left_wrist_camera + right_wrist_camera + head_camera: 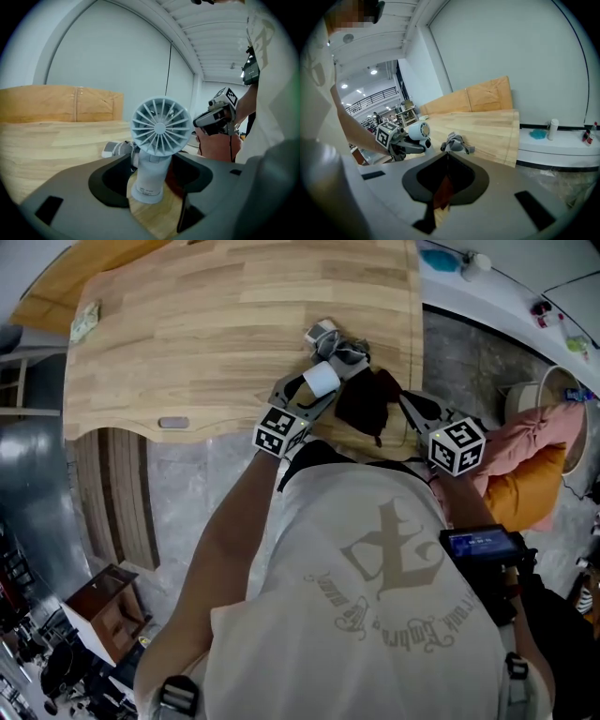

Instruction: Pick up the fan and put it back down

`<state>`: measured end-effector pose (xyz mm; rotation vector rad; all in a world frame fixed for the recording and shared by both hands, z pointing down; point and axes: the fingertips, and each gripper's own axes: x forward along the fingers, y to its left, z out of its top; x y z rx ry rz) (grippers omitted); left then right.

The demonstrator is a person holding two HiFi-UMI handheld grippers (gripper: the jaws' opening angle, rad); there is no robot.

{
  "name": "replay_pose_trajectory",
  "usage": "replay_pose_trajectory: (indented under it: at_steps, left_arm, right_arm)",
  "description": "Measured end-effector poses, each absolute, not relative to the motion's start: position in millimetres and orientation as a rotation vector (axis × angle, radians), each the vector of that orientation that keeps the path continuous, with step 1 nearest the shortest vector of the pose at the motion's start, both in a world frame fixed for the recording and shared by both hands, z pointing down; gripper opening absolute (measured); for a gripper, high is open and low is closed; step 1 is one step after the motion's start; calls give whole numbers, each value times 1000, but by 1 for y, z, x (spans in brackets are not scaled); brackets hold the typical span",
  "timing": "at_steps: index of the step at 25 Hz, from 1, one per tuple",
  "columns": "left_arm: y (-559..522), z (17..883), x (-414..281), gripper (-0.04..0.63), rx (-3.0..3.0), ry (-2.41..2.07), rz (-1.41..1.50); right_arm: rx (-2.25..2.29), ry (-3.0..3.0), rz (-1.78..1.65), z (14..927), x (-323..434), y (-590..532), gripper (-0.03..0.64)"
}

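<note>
The pale grey handheld fan (157, 140) stands upright on the light wooden surface (56, 140), its stem between your left tongs (152, 164), which are released. Draw them straight back so neither pad clips the fan. Your right tongs (446, 157), right of the fan, are clenched and look empty.

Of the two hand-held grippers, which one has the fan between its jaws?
The left hand-held gripper: the white fan stands upright between its open jaws. The right hand-held gripper has its jaws together, away from the fan.
</note>
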<state>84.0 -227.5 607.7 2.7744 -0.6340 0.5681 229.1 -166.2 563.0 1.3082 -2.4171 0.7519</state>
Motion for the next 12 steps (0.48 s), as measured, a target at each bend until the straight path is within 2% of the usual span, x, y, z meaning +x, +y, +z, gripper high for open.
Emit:
replay_pose_trajectory:
  at_steps: [3, 12]
  left_arm:
    - [-225, 610, 88, 231, 2781, -642, 575]
    - [-223, 609, 90, 219, 2816, -668, 603]
  right_arm:
    - [1306, -2403, 761, 565, 231, -165, 15]
    - [1301, -2396, 780, 569, 235, -168, 15]
